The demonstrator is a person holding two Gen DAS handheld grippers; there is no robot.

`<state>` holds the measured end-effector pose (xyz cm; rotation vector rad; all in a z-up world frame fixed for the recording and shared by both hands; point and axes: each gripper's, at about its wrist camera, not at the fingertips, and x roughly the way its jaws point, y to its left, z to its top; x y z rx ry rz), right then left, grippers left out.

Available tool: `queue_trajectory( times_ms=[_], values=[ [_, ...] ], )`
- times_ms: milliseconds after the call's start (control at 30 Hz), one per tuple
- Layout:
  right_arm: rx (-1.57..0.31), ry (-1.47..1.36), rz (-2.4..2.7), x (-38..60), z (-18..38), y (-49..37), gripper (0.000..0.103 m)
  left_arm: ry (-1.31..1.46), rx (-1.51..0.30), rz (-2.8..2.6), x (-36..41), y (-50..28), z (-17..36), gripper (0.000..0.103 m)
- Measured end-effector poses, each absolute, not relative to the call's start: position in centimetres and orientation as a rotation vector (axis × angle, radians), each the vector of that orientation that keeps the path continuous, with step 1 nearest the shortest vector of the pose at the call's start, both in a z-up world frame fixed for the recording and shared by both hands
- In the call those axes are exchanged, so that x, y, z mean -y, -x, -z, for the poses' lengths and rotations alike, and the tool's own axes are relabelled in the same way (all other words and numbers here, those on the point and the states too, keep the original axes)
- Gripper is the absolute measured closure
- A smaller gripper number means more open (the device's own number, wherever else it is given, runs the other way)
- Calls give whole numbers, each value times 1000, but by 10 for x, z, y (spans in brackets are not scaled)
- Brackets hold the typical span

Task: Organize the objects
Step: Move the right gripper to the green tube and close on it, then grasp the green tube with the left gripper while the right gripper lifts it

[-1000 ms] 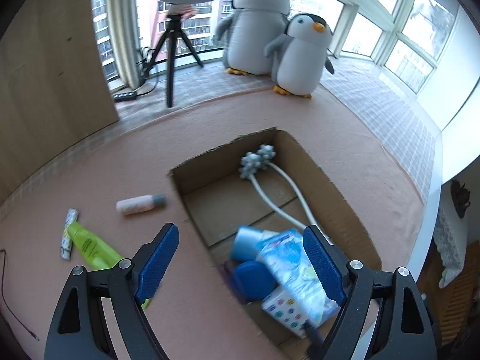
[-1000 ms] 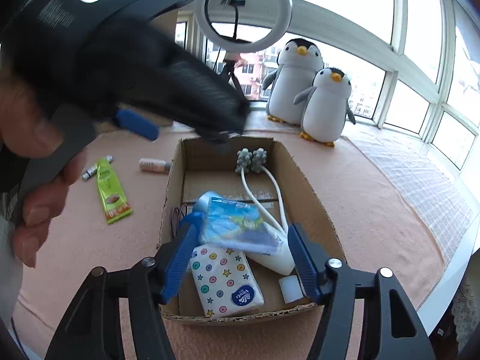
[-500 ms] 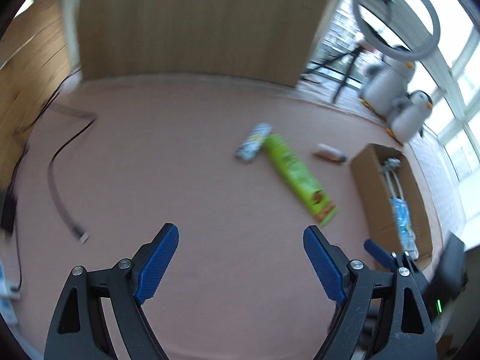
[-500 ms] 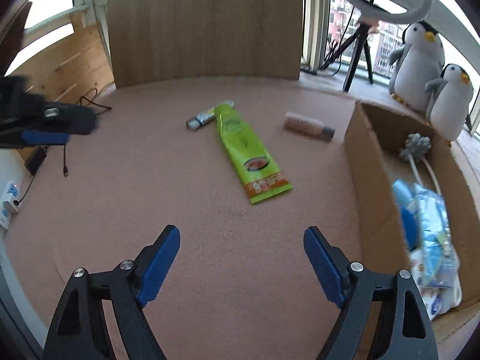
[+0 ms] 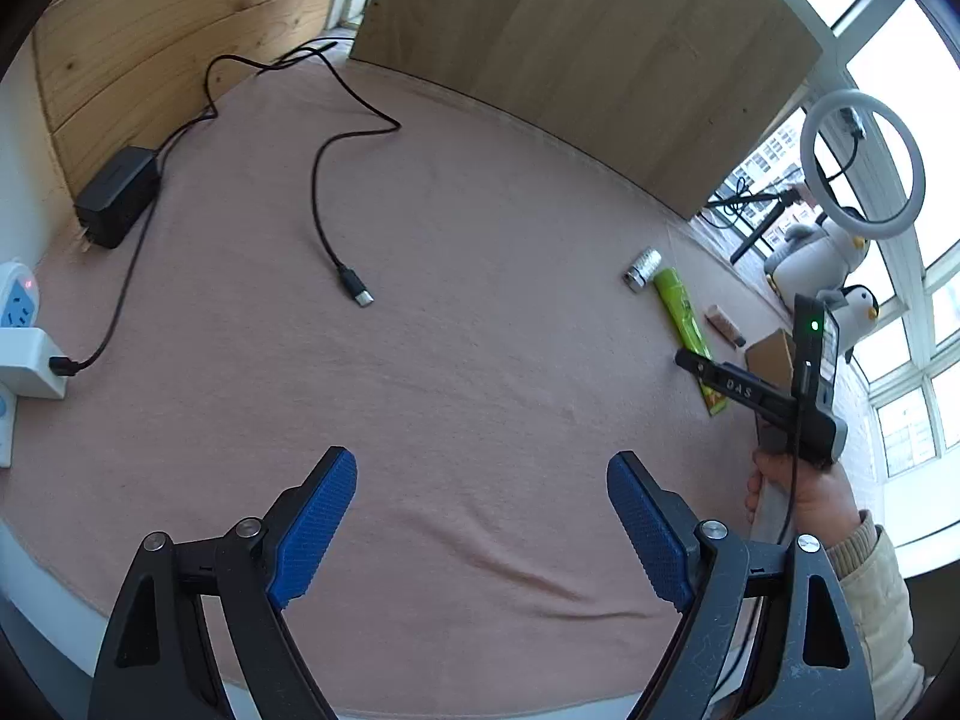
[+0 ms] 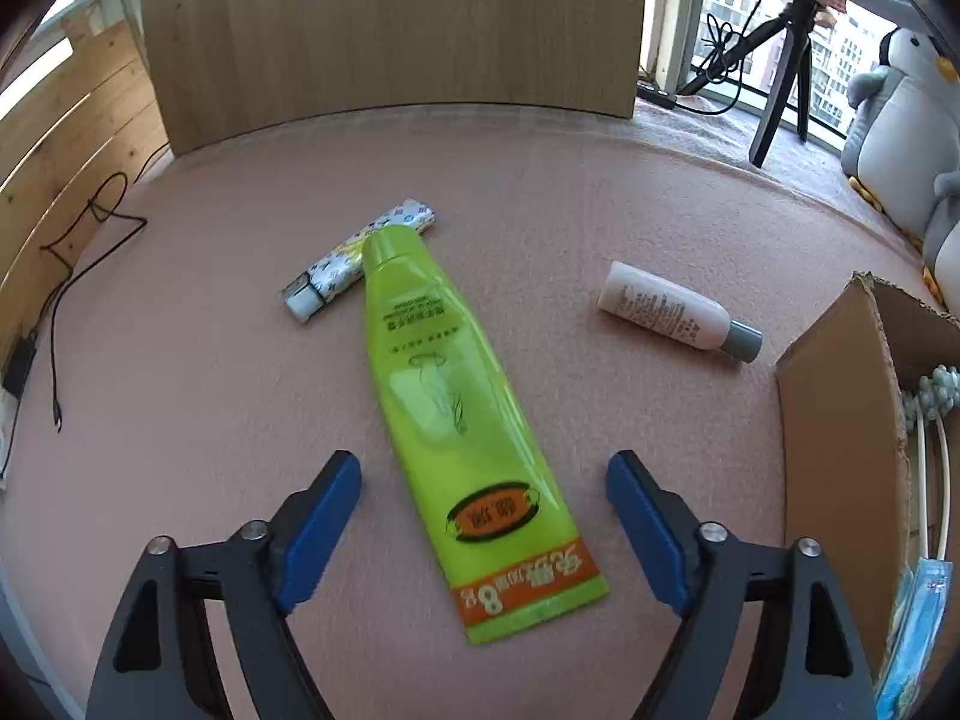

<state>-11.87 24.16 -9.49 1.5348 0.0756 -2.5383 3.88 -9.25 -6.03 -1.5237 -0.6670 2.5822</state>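
**Three items waiting outside the box**

We are hovering our right gripper (image 6: pixel 483 534), jaws wide and empty, over the green tube (image 6: pixel 456 420) lying mid-surface. Closing on its flat crimped end, we are risking a slip. Our left gripper (image 5: pixel 480 528) is gaping wide over bare cloth. Toward the right edge, the cardboard box (image 6: pixel 840 420) is holding a white-stemmed massager (image 6: pixel 936 402) and a blue packet (image 6: pixel 912 630). Beside the tube are lying a patterned stick (image 6: pixel 354 258) and small bottle (image 6: pixel 672 309).
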Motion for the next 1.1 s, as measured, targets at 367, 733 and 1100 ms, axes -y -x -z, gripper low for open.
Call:
queue_trajectory(
  times_ms=[367,733,1100],
  values=[
    [-139,-1423,2422,-198,92,5,63,1589,701,-2481,72,-21,81,14],
    [-324,-1269,2346,-129,90,-78,59,1707,596,-2400,22,-3,123,14],
    [-332,-1219,2347,-133,91,-89,55,1749,454,-2417,-20,21,124,36]
  ],
)
